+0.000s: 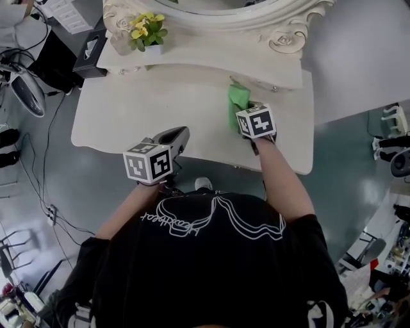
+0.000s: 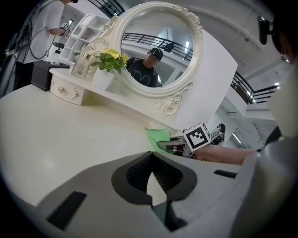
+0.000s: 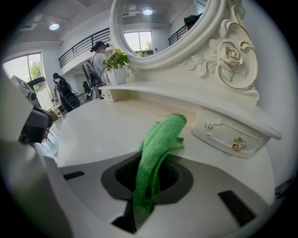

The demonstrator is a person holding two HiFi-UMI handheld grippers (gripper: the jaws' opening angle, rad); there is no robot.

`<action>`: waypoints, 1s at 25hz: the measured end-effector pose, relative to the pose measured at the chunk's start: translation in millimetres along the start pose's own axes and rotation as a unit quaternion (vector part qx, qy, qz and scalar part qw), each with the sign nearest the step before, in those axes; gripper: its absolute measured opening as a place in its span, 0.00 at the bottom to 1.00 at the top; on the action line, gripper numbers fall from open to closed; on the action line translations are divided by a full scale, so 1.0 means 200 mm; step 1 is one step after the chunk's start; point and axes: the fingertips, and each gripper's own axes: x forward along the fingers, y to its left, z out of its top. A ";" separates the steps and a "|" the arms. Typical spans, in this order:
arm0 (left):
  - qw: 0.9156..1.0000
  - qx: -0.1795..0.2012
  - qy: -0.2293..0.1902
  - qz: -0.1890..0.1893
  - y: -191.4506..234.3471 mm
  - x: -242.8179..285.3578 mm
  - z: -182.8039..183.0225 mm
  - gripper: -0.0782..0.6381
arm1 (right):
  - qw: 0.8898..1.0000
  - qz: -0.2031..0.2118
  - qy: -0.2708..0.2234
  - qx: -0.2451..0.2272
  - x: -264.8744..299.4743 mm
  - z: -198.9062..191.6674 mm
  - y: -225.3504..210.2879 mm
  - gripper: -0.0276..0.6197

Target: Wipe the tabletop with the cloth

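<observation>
**Right tool is gripping the green cloth at the back of the worktop**

The right tool (image 1: 246, 116) is sitting right of centre in the head view, its jaws clamping a bunched green cloth (image 3: 159, 139). The cloth is sticking out ahead of the jaws toward the drawer unit (image 3: 231, 133) under the mirror (image 1: 211, 14). The left tool (image 2: 151, 173) is hovering at the near edge of the worktop (image 1: 122, 112), lower centre of the head view. Its jaws are meeting at the tips with nothing between them.

The wiping looks to be in its early or middle part, with the wide pale surface to the left of frame lying ahead of the cloth. To do this step well, the right tool is probably needing a lower tilt, so that the cloth rather than the jaw plastic is pressing on the surface. From there, long overlapping strokes toward the left of frame would suit. As bunched as it is, the cloth is offering only a narrow contact strip. Whether it is lying flat on the surface is not clear.

The drawer unit and its knob (image 3: 239, 143) are standing just beside the cloth's far end and are limiting any push further back. A flower pot (image 1: 147, 33) on the raised shelf and a black box (image 1: 90, 55) at upper left are sitting clear of the open surface. The left tool itself is sitting in the path of a leftward sweep.
</observation>
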 end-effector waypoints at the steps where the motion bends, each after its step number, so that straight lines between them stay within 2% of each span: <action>1: 1.000 0.002 0.001 -0.002 -0.01 0.01 0.00 0.11 | 1.000 -0.001 0.001 0.002 -0.01 -0.01 -0.02 0.13; 25: 0.999 0.027 0.031 -0.032 -0.25 0.22 -0.05 0.11 | 0.997 -0.053 0.001 0.055 -0.24 -0.27 -0.43 0.13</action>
